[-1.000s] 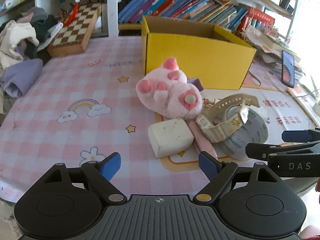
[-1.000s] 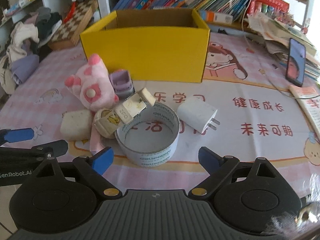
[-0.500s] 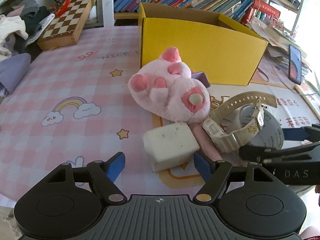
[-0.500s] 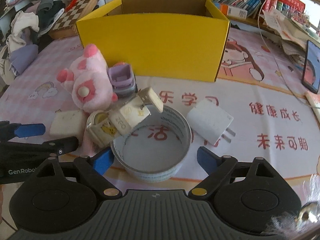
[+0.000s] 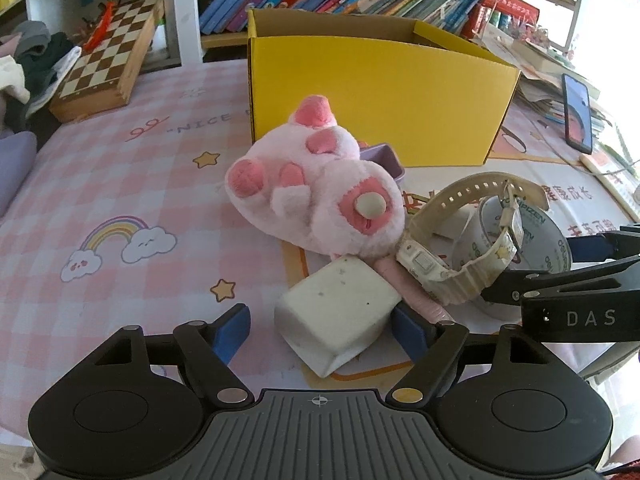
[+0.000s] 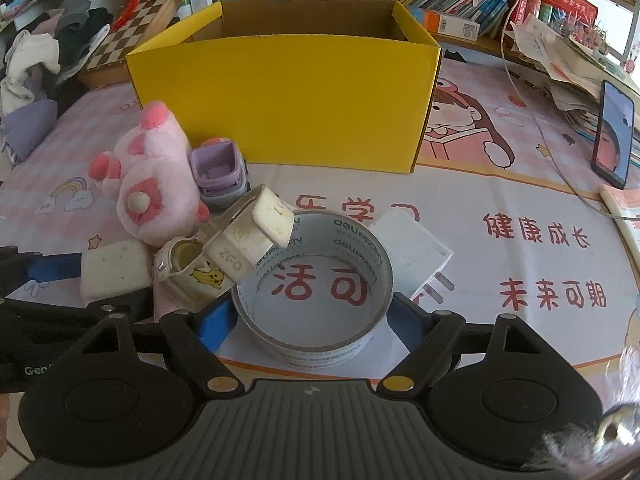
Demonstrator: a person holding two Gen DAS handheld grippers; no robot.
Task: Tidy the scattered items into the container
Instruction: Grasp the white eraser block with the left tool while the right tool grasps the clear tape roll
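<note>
The left gripper stands open around the white block, which lies on the bench at the near edge. One blue pad is well clear on the block's left; the other sits just beside its right end, and whether it touches cannot be told. The jaws have just been opening a little with the block between them. The block's long axis runs slantwise, from near-left to far-right, its far end pointing at the cream wristwatch.

The right gripper is also open, its pads either side of the tape roll, which lies flat with its hole facing up; contact with the pads cannot be judged. The watch leans on the roll's left rim, its strap looping up and over.

Behind the block lies the pink plush toy, long axis running from near-right to far-left, feet turned towards the near side. A small lilac toy sits just behind it, and a white charger plug lies right of the roll, prongs pointing near-right. The yellow box stands open-topped at the far side, long side facing the near edge.
</note>
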